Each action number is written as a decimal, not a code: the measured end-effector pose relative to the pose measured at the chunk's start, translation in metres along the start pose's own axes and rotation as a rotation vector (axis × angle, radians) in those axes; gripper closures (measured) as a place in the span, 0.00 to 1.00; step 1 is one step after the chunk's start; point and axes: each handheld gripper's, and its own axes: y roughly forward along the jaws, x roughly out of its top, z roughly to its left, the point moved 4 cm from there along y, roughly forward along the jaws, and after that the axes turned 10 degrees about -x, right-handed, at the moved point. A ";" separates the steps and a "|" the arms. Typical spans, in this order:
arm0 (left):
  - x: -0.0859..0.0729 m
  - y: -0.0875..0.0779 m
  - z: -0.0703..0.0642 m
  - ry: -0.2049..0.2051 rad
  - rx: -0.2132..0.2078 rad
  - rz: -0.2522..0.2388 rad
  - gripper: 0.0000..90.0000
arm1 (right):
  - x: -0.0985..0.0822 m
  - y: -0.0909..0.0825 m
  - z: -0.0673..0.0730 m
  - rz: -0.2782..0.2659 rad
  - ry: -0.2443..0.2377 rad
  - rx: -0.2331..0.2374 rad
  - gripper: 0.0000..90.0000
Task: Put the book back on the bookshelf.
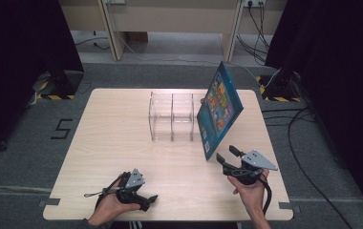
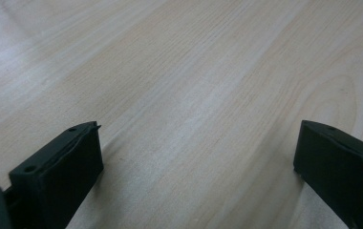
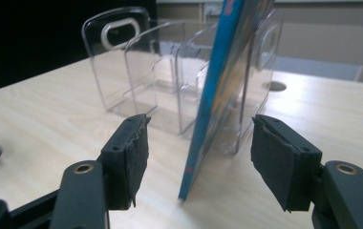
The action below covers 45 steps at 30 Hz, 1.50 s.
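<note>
The picture book stands on one bottom corner on the worktop, just ahead of the right tongs, and it leans back against the end wall of the clear plastic organizer. In the right gripper view the book is seen edge-on between the two black pads, but the pads do not touch it, so the right tongs are open with nothing held. The left tongs rest low on the near part of the worktop, well apart from the book, and they are open too, with bare wood between the jaws. The book could fall from here, I think. It sits on a small corner and is only propped up, so a bump from one pad could make it slide along the smooth wood or tip flat. A push could also shove the light organizer away, and then the book would lose its support. The book's long side runs from the low corner near the right tongs up and away to the high corner above the organizer. Its colourful cover faces out to the right, away from the left tongs.
</note>
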 end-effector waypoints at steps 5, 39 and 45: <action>0.000 0.000 0.000 0.000 0.000 0.000 0.02 | -0.005 -0.007 0.006 0.028 -0.021 0.039 0.42; 0.000 0.001 -0.001 0.007 -0.006 0.009 0.00 | -0.037 -0.029 0.030 0.219 -0.128 0.120 0.30; 0.000 0.001 -0.001 0.007 -0.006 0.009 0.00 | -0.041 -0.031 0.029 0.252 -0.122 0.121 0.27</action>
